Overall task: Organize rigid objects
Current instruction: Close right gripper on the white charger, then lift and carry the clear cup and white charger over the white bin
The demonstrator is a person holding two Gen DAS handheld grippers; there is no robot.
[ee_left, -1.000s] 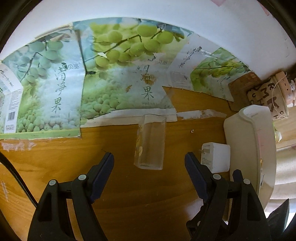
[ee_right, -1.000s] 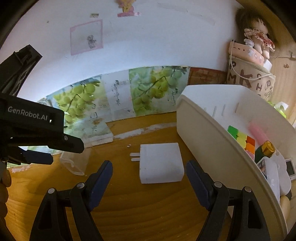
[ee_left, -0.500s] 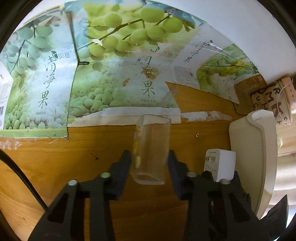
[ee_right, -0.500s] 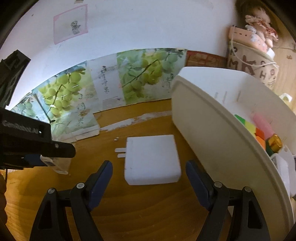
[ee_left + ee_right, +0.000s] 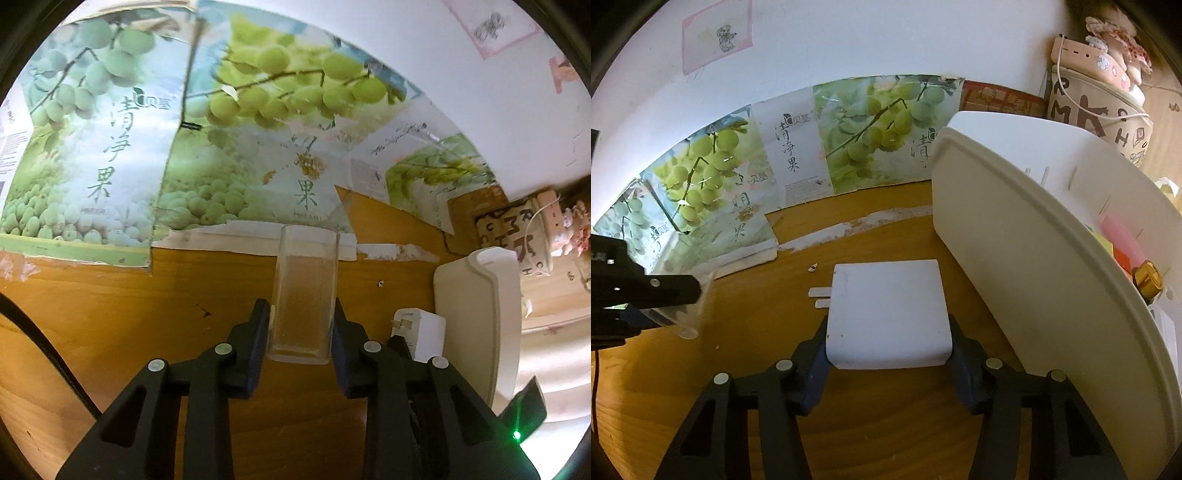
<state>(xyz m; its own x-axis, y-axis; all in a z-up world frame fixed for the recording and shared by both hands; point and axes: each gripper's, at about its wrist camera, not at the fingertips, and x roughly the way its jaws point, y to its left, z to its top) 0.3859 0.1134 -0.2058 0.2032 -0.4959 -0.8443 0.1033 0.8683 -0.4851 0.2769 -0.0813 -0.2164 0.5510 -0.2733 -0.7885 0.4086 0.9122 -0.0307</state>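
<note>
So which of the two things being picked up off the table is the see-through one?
The clear plastic box between the left gripper's closing jaws; the right gripper is closing on an opaque white charger.
</note>
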